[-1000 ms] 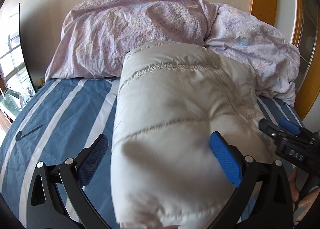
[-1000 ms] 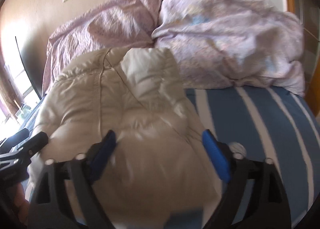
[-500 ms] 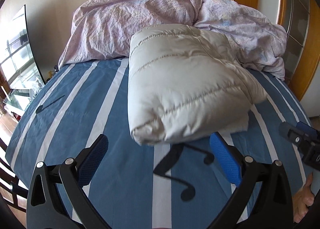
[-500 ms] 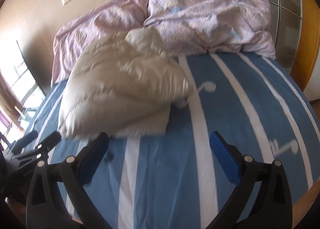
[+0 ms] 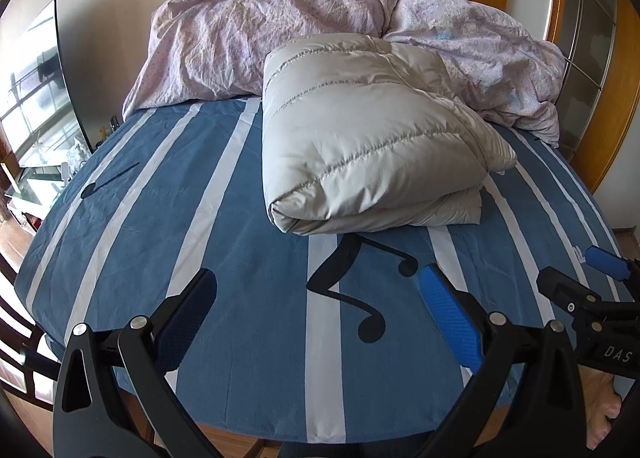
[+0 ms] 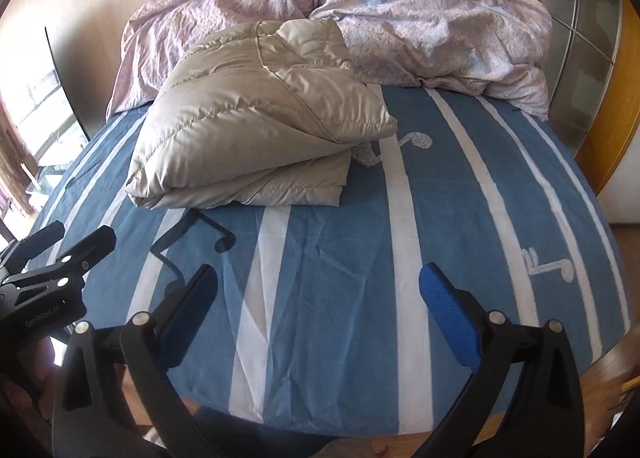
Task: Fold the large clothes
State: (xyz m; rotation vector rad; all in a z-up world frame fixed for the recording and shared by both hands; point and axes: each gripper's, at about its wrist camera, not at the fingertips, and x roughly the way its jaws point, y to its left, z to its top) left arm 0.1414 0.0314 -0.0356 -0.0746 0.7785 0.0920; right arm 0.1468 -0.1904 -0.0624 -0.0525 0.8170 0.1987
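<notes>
A folded beige quilted down jacket (image 5: pixel 360 145) lies on a bed covered with a blue sheet (image 5: pixel 248 250) with white stripes and black music notes. The jacket rests near the head of the bed, just in front of a crumpled pale lilac duvet (image 5: pixel 304 17). The left gripper (image 5: pixel 320 310) hangs over the foot of the bed, its blue-padded jaws wide apart and empty. The right gripper (image 6: pixel 320 306) beside it has just been opening; its jaws are also spread wide with nothing between them.
</notes>
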